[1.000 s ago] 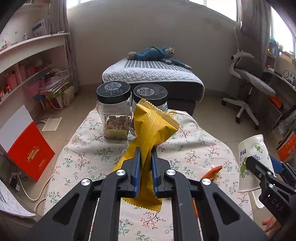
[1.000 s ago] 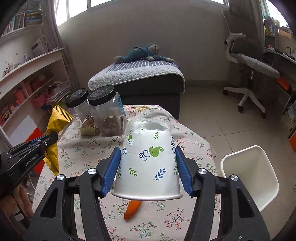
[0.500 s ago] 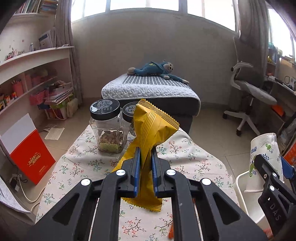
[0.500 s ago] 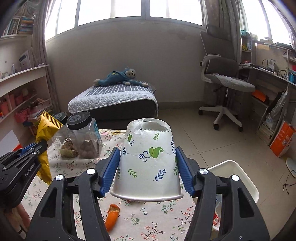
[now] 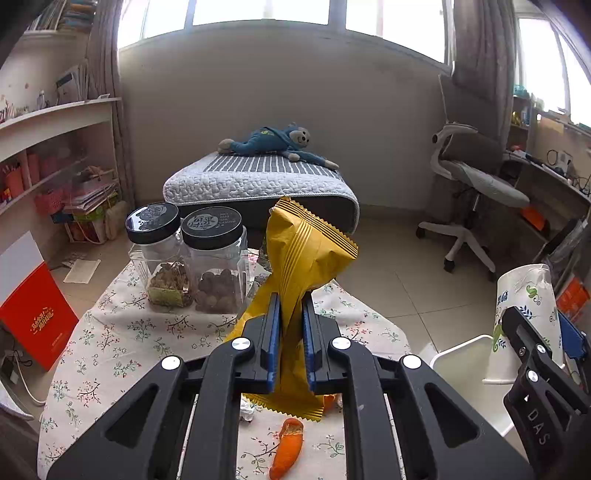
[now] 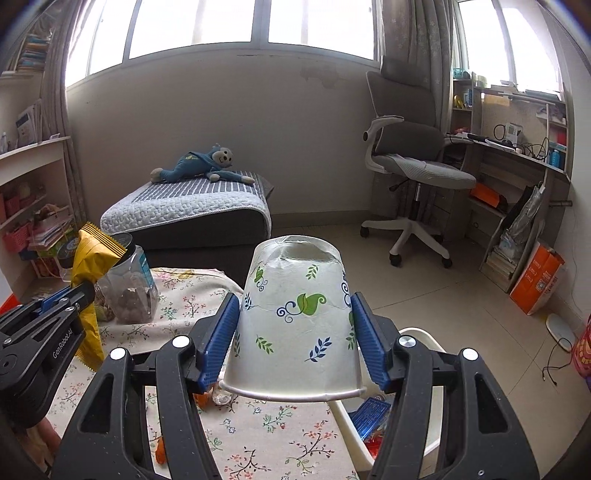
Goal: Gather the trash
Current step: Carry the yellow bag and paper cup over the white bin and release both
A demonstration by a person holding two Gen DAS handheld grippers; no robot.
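A lived-in room of a home, part bedroom, part study: a quilted bed (image 6: 184,210) with a blue plush monkey (image 6: 201,166) on it, a swivel chair (image 6: 413,173) at a cluttered desk (image 6: 517,155), wall shelves (image 5: 55,122) of books, curtained windows (image 6: 258,26), and a bench under a floral cloth (image 5: 122,339).

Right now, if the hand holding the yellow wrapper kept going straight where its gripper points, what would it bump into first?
Probably the two snack jars on the flowered table, just beyond and left of the left gripper and its yellow wrapper; depth is unclear.
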